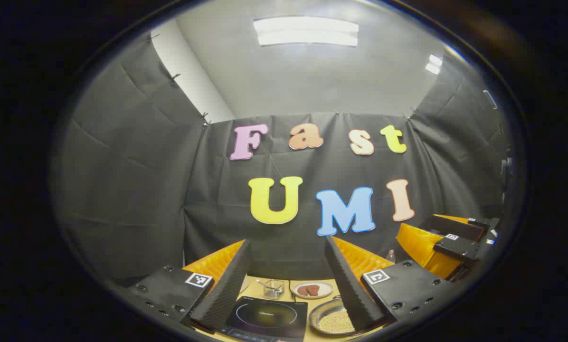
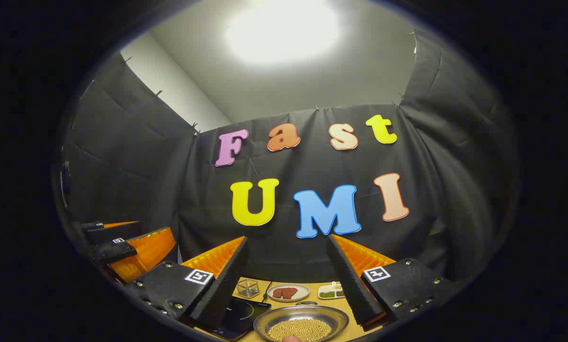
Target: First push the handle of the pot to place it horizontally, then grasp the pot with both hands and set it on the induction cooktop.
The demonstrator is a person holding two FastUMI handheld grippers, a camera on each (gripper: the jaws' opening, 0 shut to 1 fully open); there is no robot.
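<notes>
A shallow metal pot (image 2: 302,323) filled with yellow beans rests on the wooden table, low in the right gripper view between my right gripper's fingers. It appears again as the pot (image 1: 331,320) beside the black induction cooktop (image 1: 267,316), which lies to its left; the cooktop (image 2: 239,313) has one corner under the pot's rim. My left gripper (image 1: 288,240) is open and holds nothing, raised above the table. My right gripper (image 2: 288,237) is also open and holds nothing. The pot's handle is not clear to me.
Behind the pot stand a plate with brown meat pieces (image 2: 288,292), a small clear container (image 2: 247,287) and a divided dish of seasonings (image 2: 331,292). The other gripper (image 1: 455,240) hovers at the right; the left one (image 2: 118,244) is at the left.
</notes>
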